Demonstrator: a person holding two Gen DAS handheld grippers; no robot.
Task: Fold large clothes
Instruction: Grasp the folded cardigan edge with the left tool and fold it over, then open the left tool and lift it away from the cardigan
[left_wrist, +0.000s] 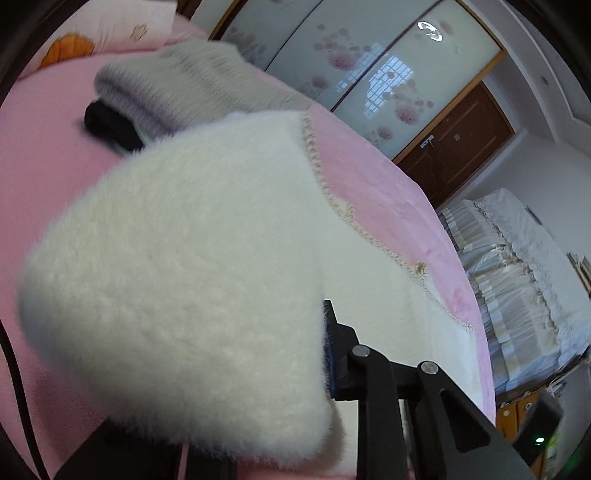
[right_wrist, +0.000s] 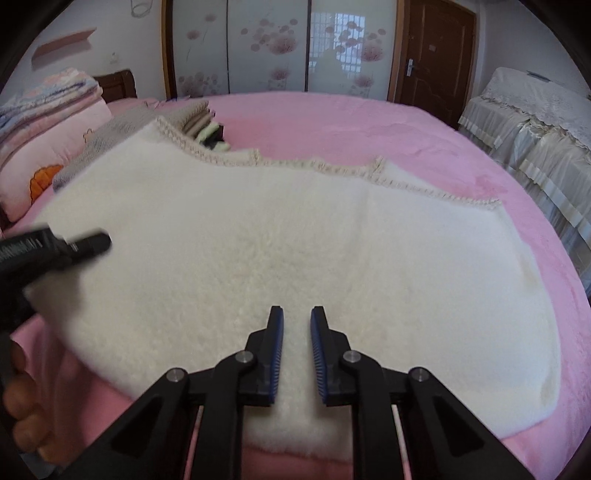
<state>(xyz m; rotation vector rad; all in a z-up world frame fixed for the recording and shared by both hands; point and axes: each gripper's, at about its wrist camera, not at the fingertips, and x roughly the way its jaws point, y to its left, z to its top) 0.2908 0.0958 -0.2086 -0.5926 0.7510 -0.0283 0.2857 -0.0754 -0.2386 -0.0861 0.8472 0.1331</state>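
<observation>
1. Fleece (right_wrist: 295, 236), white and fluffy with a braided trim, lies spread across the pink bed (right_wrist: 369, 122), its near edge at the bed's front edge.
2. Left claw (left_wrist: 325, 354) is clamped on the fleece's left part; only 1 blue-padded finger (left_wrist: 328, 358) shows, the other hidden under the lifted, bulging pile. In the right wrist view this claw (right_wrist: 99, 242) sits at the fleece's left edge, blurred, with a hand (right_wrist: 22, 398) below it.
3. Right claw (right_wrist: 297, 354) is over the fleece's near edge, its 2 blue pads a narrow gap apart with white pile showing between them; whether the pads press the cloth I cannot tell.
4. Folded clothes (left_wrist: 177, 92), grey and black, sit beyond the fleece's far left corner.
5. Pillows (right_wrist: 55, 147) lie left of the fleece; wardrobe doors (right_wrist: 266, 44) with pink flowers stand beyond it, and a covered sofa (right_wrist: 528, 122) is to its right.
</observation>
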